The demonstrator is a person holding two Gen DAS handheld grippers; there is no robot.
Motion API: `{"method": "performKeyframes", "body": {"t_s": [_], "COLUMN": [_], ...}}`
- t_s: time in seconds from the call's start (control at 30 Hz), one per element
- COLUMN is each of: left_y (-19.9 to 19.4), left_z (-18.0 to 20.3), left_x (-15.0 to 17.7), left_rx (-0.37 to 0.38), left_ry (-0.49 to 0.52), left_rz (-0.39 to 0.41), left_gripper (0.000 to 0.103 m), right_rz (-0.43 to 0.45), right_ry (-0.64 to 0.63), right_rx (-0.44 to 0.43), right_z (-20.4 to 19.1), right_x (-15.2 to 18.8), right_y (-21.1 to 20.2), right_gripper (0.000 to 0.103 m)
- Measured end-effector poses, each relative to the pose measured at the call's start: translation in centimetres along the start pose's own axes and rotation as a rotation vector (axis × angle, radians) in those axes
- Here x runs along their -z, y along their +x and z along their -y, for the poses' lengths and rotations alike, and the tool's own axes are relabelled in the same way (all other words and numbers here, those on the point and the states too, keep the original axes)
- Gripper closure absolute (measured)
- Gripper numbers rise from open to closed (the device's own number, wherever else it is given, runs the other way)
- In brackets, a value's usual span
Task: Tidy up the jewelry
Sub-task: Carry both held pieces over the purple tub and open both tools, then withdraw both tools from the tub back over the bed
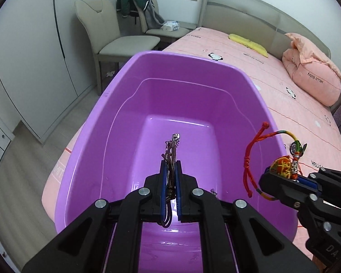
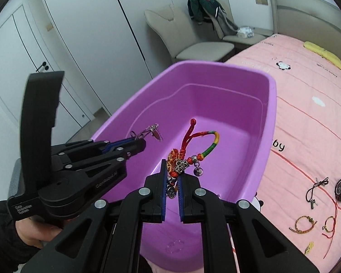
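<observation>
Hanging from the right gripper [image 2: 170, 182], bracelet [image 2: 193, 150] over basin [image 2: 270, 118].

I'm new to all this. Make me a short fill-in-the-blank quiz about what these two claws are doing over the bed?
1. Both claws hang above a tub whose colour is ____.
2. The right claw is shut on a braided bracelet with little silver ____ dangling from it.
3. The left claw is shut on a thin chain, and the tub's floor beneath it looks ____.
4. More jewelry lies on the ____ bedsheet.

Missing words: purple; bells; empty; pink
</observation>
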State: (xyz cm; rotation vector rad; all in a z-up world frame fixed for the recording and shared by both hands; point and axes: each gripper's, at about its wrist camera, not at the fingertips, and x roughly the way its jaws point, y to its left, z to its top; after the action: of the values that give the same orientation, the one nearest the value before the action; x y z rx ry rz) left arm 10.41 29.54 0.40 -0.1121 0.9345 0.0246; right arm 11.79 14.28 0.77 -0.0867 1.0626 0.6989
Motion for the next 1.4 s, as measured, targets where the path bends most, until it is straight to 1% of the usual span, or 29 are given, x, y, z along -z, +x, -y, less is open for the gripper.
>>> {"method": "performKeyframes", "body": {"t_s": [0.13,0.3,0.37,0.4,0.43,0.47,0.5,0.53,0.57,0.63,0.7,0.83,0.93,1.1,1.17,1.4], "left_y": [0.6,1.4,1.4,1.3,1.2,1.0,0.8,0.4,-0.1,-0.9,-1.1,-1.8,-2.2,-2.9,-3.1,-4.2], "left_z": [-0.6,-1.3,-1.1,-1.2,-1.2,-1.3,-1.4,-1.5,-1.7,-2.0,-1.9,-2.0,-1.5,-0.6,-0.3,1.2], "left_x": [0.1,0.5,0.5,0.6,0.6,0.7,0.7,0.7,0.8,0.9,0.9,1.0,1.3,1.5,1.7,2.2], "left_rx": [-0.006,-0.023,-0.039,-0.045,-0.052,-0.06,-0.065,-0.073,-0.085,-0.098,-0.113,-0.116,-0.137,-0.142,-0.14,-0.133], "left_ry": [-0.009,-0.03,-0.033,-0.037,-0.041,-0.047,-0.053,-0.064,-0.081,-0.1,-0.108,-0.137,-0.13,-0.118,-0.12,-0.11], "left_rz": [-0.005,-0.022,-0.028,-0.026,-0.026,-0.023,-0.02,-0.012,0.009,0.04,0.027,0.017,0.018,0.025,0.025,0.026], "left_gripper": [0.095,0.095,0.093,0.092,0.087,0.082,0.06,0.028,0.017,0.014,0.011,0.011,0.011,0.011,0.009,0.009], "right_rz": [-0.04,-0.069,-0.078,-0.071,-0.058,-0.046,-0.037,-0.028,-0.019,-0.004,0.008,0.028,0.03,0.048,0.051,0.07], "right_ry": [0.001,0.003,-0.004,-0.006,-0.008,-0.01,-0.012,-0.013,-0.012,-0.009,-0.002,0.006,0.019,0.037,0.035,0.053], "right_rx": [0.015,0.03,0.037,0.051,0.06,0.063,0.065,0.069,0.073,0.08,0.086,0.086,0.079,0.067,0.07,0.07], "right_z": [-0.1,-0.3,-0.3,-0.2,-0.3,-0.1,-0.1,0.0,0.2,0.5,0.8,1.3,1.8,2.3,2.3,2.9], "right_x": [-0.6,-0.5,-0.4,-0.4,-0.3,-0.1,-0.1,-0.1,0.0,0.2,0.5,1.3,1.7,1.8,2.4,4.1], "right_y": [1.8,2.9,3.0,2.9,2.6,2.2,1.9,1.5,1.1,0.3,-0.4,-1.4,-2.0,-2.8,-3.3,-5.0], "right_gripper": [0.095,0.094,0.076,0.058,0.053,0.053,0.053,0.053,0.053,0.053,0.052,0.05,0.05,0.049,0.049,0.048]}}
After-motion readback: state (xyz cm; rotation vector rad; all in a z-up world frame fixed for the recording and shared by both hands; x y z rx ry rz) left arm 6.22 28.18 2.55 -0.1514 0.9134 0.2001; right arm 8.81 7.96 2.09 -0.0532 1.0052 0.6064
